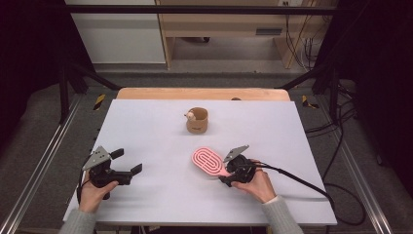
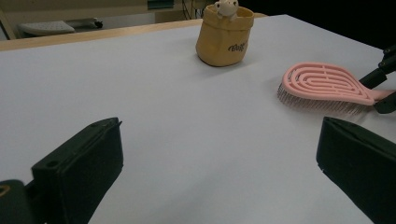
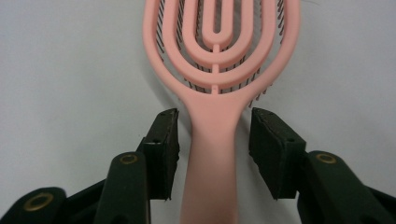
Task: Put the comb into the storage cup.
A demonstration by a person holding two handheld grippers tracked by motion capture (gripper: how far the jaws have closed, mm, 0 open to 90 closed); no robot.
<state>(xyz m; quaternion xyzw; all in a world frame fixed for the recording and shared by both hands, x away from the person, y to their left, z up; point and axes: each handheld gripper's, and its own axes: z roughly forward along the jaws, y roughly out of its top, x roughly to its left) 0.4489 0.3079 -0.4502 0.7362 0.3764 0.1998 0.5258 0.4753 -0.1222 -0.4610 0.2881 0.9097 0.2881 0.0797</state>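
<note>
bare table (image 2: 177,121) lies between and ahead of the left gripper (image 2: 219,168) fingers; brush (image 2: 322,84) beyond the right-hand finger.

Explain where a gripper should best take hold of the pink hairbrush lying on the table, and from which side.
Probably the handle: narrow and straight, unlike the wide head of the pink hairbrush. Come from the handle end, one jaw each side, as the right gripper stands, pads not yet touching.
</note>
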